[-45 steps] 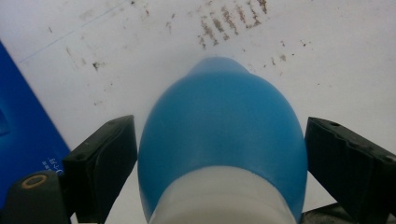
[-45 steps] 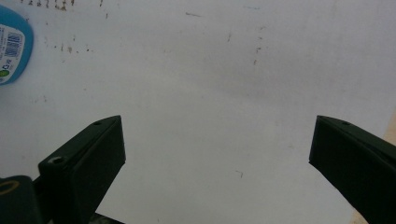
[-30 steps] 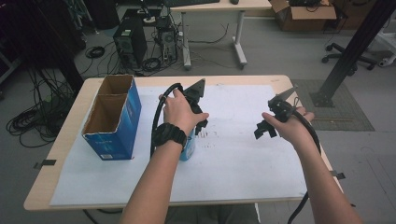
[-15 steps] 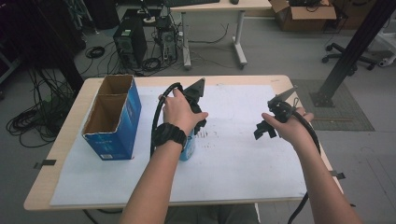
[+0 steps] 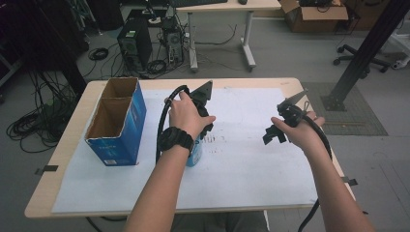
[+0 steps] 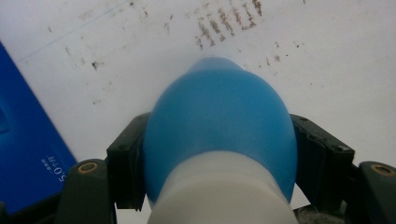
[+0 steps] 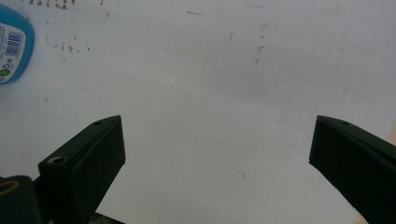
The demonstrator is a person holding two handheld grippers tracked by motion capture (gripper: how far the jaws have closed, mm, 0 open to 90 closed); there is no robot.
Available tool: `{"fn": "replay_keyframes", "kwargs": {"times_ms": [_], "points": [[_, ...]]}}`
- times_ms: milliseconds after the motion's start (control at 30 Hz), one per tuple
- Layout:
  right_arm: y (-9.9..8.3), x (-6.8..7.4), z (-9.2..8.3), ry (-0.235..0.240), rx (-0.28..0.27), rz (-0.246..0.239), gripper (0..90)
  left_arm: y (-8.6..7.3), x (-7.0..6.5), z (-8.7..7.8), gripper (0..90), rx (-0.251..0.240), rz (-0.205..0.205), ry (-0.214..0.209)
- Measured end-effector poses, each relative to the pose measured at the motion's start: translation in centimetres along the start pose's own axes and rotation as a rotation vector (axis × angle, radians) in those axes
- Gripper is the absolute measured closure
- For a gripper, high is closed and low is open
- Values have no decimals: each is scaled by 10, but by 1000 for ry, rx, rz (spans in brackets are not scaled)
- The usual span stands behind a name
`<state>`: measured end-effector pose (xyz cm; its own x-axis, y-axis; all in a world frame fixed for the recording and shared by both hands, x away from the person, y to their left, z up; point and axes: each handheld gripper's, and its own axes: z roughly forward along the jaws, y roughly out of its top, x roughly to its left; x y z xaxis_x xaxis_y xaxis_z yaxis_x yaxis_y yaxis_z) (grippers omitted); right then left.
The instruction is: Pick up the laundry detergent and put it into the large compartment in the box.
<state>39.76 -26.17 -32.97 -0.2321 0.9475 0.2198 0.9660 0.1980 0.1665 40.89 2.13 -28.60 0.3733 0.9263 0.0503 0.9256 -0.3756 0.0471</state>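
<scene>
Though clamped by left tool, bottle label unreadable.

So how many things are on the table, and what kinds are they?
Blue cardboard box: 1
Blue and white bottle, clamped in the left gripper: 1
White paper sheet covering the table: 1
Grippers, counting the open right gripper: 2
Total: 5
</scene>
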Motion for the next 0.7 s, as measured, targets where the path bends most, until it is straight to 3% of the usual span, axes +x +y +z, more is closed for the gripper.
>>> {"fn": "replay_keyframes", "kwargs": {"times_ms": [700], "points": [[1,0,2,1,0,3,38,0,3,-2,367,-6,-10,-7]]}}
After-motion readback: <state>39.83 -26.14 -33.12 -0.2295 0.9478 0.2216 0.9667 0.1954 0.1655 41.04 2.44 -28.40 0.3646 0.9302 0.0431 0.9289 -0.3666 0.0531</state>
